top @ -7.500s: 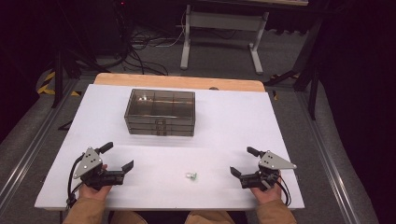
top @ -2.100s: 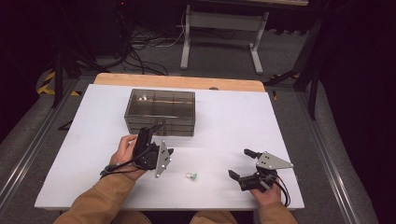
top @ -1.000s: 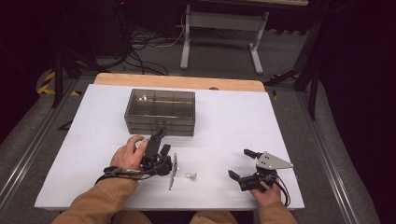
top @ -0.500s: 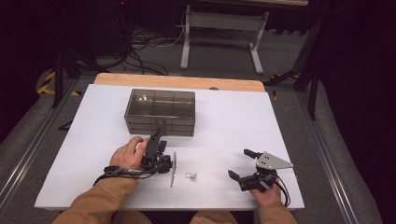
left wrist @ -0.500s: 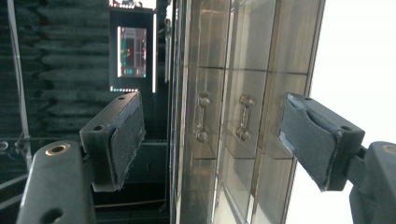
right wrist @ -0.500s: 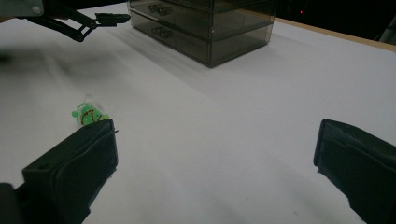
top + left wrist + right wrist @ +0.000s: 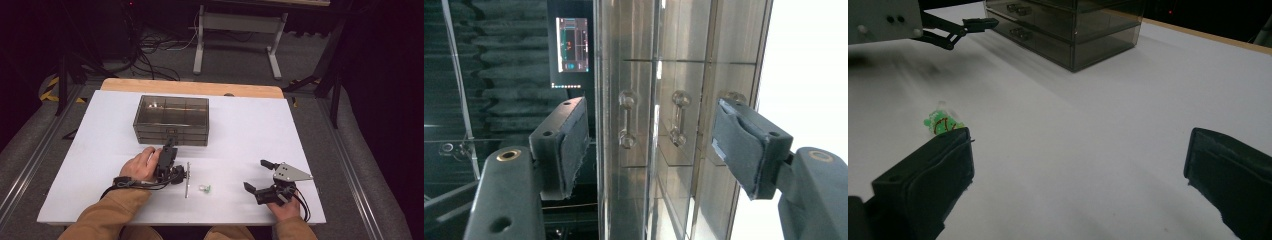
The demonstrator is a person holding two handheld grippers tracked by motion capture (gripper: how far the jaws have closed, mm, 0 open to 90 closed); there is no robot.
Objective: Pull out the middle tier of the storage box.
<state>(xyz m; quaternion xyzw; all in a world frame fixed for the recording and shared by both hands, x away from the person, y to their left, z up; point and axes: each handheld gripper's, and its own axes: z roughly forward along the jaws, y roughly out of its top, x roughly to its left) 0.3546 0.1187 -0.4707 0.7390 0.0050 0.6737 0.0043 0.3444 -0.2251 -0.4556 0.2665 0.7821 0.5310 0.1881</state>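
Left gripper (image 7: 169, 150) mid-frame, rolled sideways, jaws spread, released, aimed at smoky drawer box (image 7: 171, 120) just above. Drawer handle (image 7: 627, 120) dead ahead between pads, long axis along jaw gap. Right gripper (image 7: 262, 175) lower right, open, empty; green trinket (image 7: 204, 188) between hands.

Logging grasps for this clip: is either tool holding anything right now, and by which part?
Nothing is held. The left tool is open facing the drawer box; the right tool is open over bare table.
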